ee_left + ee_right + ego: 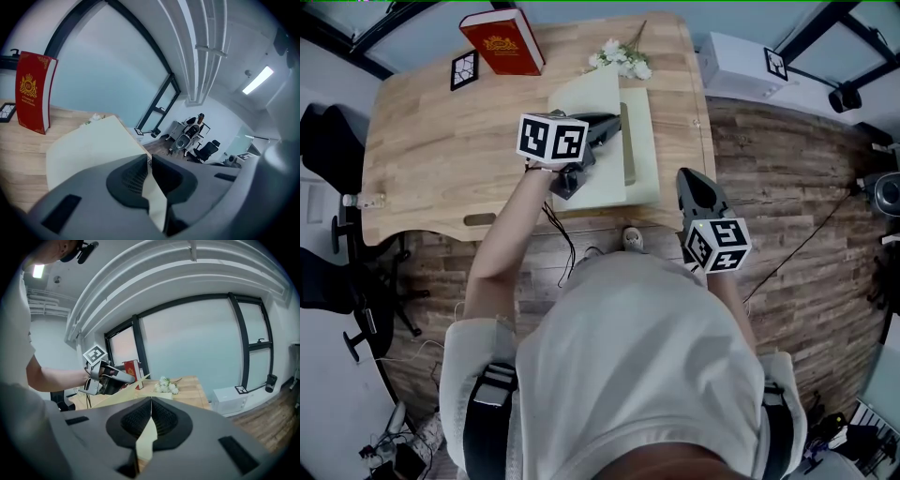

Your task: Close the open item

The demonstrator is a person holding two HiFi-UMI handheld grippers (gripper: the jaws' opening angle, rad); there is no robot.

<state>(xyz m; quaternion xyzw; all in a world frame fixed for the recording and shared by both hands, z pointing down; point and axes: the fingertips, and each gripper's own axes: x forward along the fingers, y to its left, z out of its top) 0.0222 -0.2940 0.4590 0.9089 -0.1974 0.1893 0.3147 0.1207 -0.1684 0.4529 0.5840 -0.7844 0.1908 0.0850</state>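
No words or numbers can be read here. The red book [502,41] stands on the surface [422,159]. Its cover has a gold crest with tiny gold letters under it, too small to read. Just left of the red book lies a small card [463,69] with a black and white pattern. Nearer than the red book, the cube [551,139] on the left tool [611,127] shows black and white squares, not letters.

Folder [639,131] is matt card, table [441,159] smooth wood, red book [502,42] glossy.
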